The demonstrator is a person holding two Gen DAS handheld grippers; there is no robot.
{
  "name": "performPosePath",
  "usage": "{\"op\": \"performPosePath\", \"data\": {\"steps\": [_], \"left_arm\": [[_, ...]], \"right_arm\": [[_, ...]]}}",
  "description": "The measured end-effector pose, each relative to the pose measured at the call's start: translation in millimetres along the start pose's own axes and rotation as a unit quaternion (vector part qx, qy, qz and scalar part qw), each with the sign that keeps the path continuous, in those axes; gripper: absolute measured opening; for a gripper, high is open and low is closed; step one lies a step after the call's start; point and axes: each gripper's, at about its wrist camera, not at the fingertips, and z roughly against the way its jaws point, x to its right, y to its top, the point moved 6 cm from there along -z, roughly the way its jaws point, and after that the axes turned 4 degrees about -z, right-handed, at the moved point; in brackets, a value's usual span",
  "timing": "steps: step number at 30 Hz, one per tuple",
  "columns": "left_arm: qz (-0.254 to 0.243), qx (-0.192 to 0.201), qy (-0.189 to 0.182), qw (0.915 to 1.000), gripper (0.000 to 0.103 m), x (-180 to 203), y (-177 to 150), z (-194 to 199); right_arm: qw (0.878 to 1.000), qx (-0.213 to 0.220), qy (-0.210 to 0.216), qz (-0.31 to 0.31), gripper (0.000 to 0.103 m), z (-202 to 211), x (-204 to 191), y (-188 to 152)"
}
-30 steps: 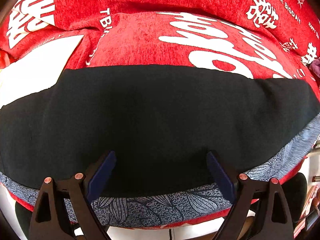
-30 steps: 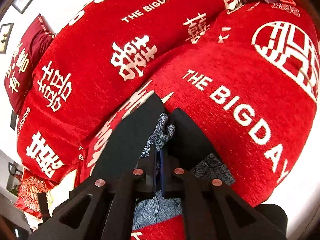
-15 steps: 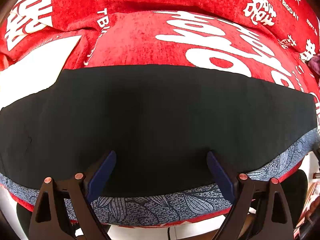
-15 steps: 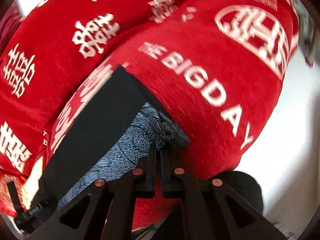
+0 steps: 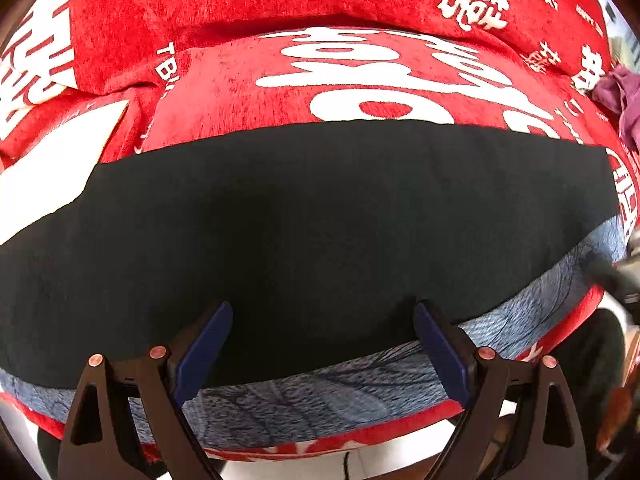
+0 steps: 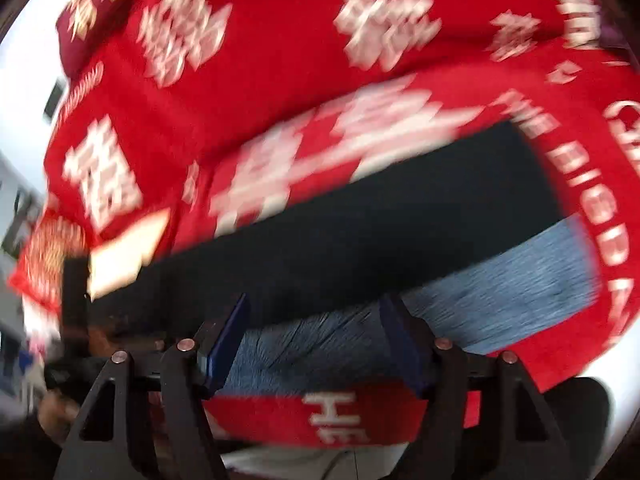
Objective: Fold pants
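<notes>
The pants [image 5: 320, 220] lie flat in a long strip across the red sofa seat, black on top with a blue-grey patterned layer [image 5: 328, 396] showing along the near edge. My left gripper [image 5: 322, 328] is open and empty, its fingers hovering over the near edge of the pants. My right gripper [image 6: 314, 326] is open and empty too, above the patterned edge [image 6: 500, 280] near the right end of the pants [image 6: 400, 208]. The right wrist view is blurred by motion. The right gripper's dark tip also shows at the right edge of the left wrist view [image 5: 616, 276].
The sofa [image 5: 280, 12] is covered in red fabric with white lettering. A purple cloth [image 5: 620, 96] lies at the far right of the seat. A white patch [image 5: 52, 176] lies at the left end of the pants. White floor shows below the seat's front edge.
My right gripper let go of the bunched pants edge, opened and swung left. The right end of the pants now lies flat. The left gripper stayed open and barely moved.
</notes>
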Motion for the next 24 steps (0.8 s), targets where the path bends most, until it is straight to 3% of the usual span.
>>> {"op": "performPosePath", "data": {"steps": [1,2,3,5,6,7,9,12,14,16,18,20,24], "left_arm": [[0.004,-0.001,0.003,1.0000,0.093,-5.6,-1.4,0.5],[0.012,-0.003,0.008,0.9999,0.093,-14.0,-3.4,1.0],[0.022,-0.006,0.012,0.9997,0.093,-20.9,-5.0,1.8],[0.053,-0.007,0.020,0.9984,0.093,-36.7,-8.5,5.7],[0.062,-0.005,0.018,0.9979,0.093,-39.3,-8.6,7.2],[0.067,-0.002,0.013,0.9977,0.093,-40.2,-6.9,8.5],[0.070,0.005,0.005,0.9975,0.093,-35.2,-0.2,9.2],[0.049,0.013,-0.006,0.9987,0.093,-9.9,13.0,6.4],[0.030,0.008,-0.003,0.9995,0.093,1.6,17.5,-0.8],[0.023,0.003,0.006,0.9997,0.095,0.8,17.0,-8.0],[0.023,0.005,0.011,0.9997,0.100,-2.2,15.4,-8.7],[0.027,0.001,0.011,0.9996,0.103,-8.2,13.8,-10.9],[0.030,-0.003,0.013,0.9995,0.102,-9.4,14.8,-9.7]], "right_arm": [[1.000,-0.020,0.002,-0.008,0.070,-8.5,5.6,-4.0],[0.999,-0.036,0.002,-0.027,0.063,-13.7,19.0,-7.9],[0.998,-0.027,0.028,-0.054,0.061,-6.4,32.6,-6.6],[0.997,-0.013,-0.030,-0.069,0.064,11.5,56.7,-0.6],[0.996,0.006,-0.077,-0.054,0.065,24.7,64.4,6.4],[0.995,0.030,-0.090,-0.031,0.065,36.6,63.9,15.2],[0.997,0.052,-0.058,-0.001,0.069,46.3,48.6,31.4],[0.998,0.048,0.011,0.033,0.079,27.0,10.6,50.4],[0.997,0.031,0.020,0.071,0.078,-2.7,-15.1,58.9],[0.997,0.002,0.014,0.078,0.078,-28.8,-15.2,61.3],[0.998,-0.024,0.006,0.049,0.076,-43.8,8.8,63.6],[0.999,-0.005,0.039,0.016,0.076,-27.0,35.6,68.3],[0.999,0.024,-0.019,-0.021,0.072,8.8,96.4,82.8]]}}
